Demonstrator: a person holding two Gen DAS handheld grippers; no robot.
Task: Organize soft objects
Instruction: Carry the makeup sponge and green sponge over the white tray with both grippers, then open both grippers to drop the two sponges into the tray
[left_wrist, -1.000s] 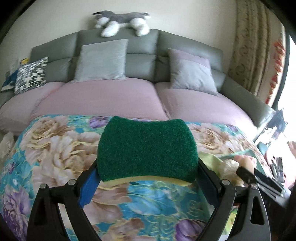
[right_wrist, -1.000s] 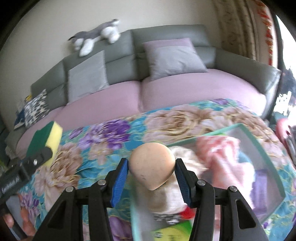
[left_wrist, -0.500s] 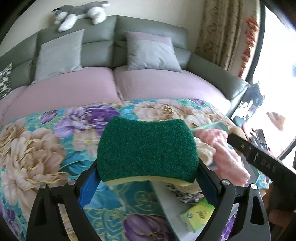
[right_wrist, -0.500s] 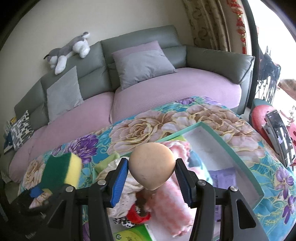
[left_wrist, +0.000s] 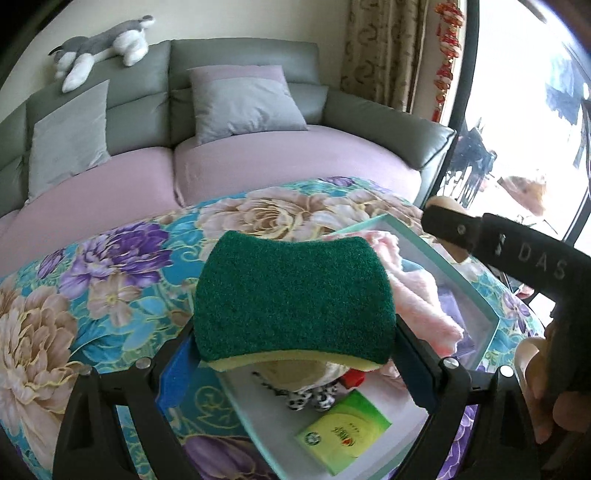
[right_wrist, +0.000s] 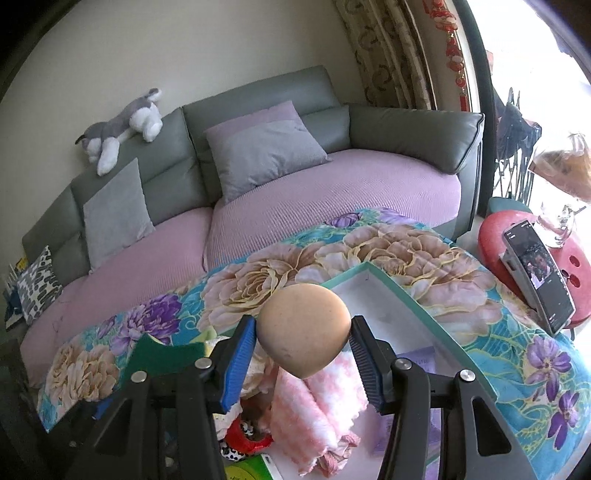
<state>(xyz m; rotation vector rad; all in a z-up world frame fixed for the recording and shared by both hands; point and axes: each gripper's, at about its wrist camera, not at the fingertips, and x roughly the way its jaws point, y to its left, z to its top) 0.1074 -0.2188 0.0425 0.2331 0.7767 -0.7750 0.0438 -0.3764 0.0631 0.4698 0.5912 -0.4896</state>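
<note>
While the left gripper (left_wrist: 295, 354) clamps a coarse green-and-yellow scouring sponge (left_wrist: 291, 299), the right gripper (right_wrist: 303, 350) squeezes a smooth teardrop makeup sponge (right_wrist: 304, 328).

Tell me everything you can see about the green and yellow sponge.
The sponge is a kitchen scrubber: a dark green, coarse scouring layer on top of a thinner yellow foam layer, with concave long edges. The left gripper holds it by its two short ends between blue-padded jaws, lying roughly flat, green side up. It hangs in the air over the near end of the teal-rimmed box on the floral cloth. Only the pads touch it.
</note>
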